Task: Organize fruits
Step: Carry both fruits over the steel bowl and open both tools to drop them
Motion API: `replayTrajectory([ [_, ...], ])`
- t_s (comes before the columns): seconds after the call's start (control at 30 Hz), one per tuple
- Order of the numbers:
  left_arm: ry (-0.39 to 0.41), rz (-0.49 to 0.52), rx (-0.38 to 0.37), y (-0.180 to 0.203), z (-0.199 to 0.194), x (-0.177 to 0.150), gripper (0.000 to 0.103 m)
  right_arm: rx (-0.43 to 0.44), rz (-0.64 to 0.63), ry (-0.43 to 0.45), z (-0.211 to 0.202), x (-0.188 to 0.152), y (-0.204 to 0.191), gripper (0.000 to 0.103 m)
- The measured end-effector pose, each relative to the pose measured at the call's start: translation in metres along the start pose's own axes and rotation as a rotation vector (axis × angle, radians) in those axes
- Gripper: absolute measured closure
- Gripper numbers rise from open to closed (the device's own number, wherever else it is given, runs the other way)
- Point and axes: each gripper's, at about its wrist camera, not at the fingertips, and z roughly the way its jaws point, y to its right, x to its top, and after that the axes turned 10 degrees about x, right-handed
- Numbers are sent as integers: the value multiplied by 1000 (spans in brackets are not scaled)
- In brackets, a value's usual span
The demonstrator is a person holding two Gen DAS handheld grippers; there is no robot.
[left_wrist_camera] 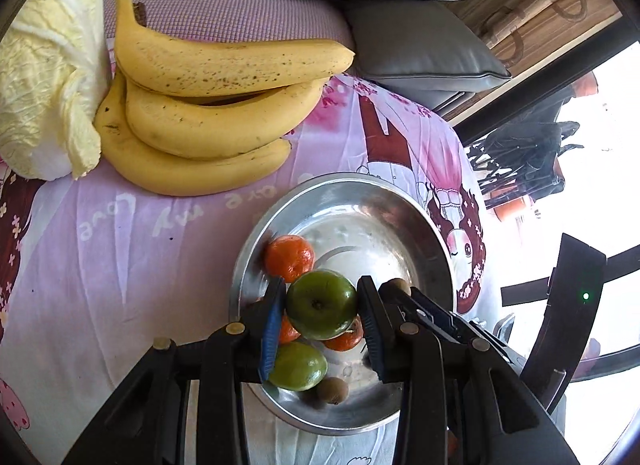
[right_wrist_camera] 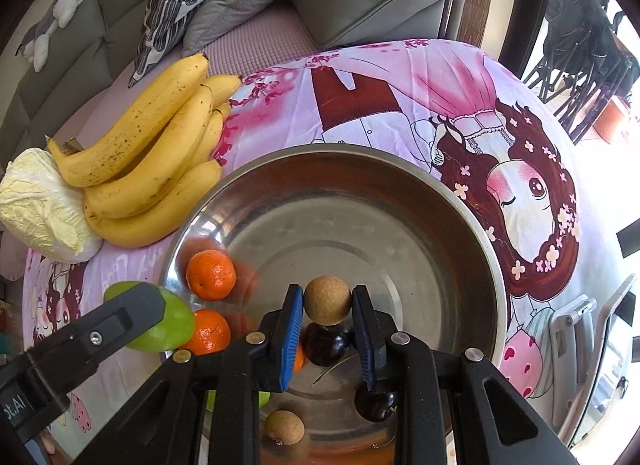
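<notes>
Steel first, from the left wrist view: the round metal bowl (left_wrist_camera: 352,201) sits under the left gripper (left_wrist_camera: 322,315), whose two fingers pinch a green apple (left_wrist_camera: 321,304) from both sides, above the bowl's near half. Count below it: one whole tangerine (left_wrist_camera: 289,258) just beyond the left finger, two more orange fruits partly covered under the apple, a second green fruit (left_wrist_camera: 298,366) beneath the left finger, one small brown fruit (left_wrist_camera: 334,390) at the near rim. Another brown ball (left_wrist_camera: 396,287) peeks past the right finger, pinched by the right gripper, whose black fingers cross in from the right. Far beyond the fingers, three bananas (left_wrist_camera: 216,105) show in a bunch, touching one napa cabbage (left_wrist_camera: 48,77) on the pink printed cloth (left_wrist_camera: 120,265). The bowl's far half is bare.

Now the right wrist view: the right gripper (right_wrist_camera: 327,305) is clamped tight on a round brown fruit (right_wrist_camera: 327,299), held over the bowl (right_wrist_camera: 472,225). Two dark round fruits lie beneath the fingers, half hidden; one brown fruit (right_wrist_camera: 284,427) lies near the left finger's base. Two tangerines show to the left. The left gripper (right_wrist_camera: 132,305) comes in at the left edge with the green apple (right_wrist_camera: 176,325) over the bowl's rim. The wide bowl floor beyond the fingers lies open.
</notes>
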Motion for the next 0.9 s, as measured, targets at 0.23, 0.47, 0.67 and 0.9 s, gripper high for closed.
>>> replayTrajectory([
  [0.23,-26,19,9,8,17,0,65,2,18,-10,3,0,6,76],
  [0.47,-11,35,38,6,10,-2,65,9,30,10,-3,0,7,75],
  [0.67,0,37,141,-6,2,-8,54,19,60,-10,0,0,13,74],
  [0.9,-21,18,317,-29,7,-15,33,32,70,-51,7,-1,15,36],
])
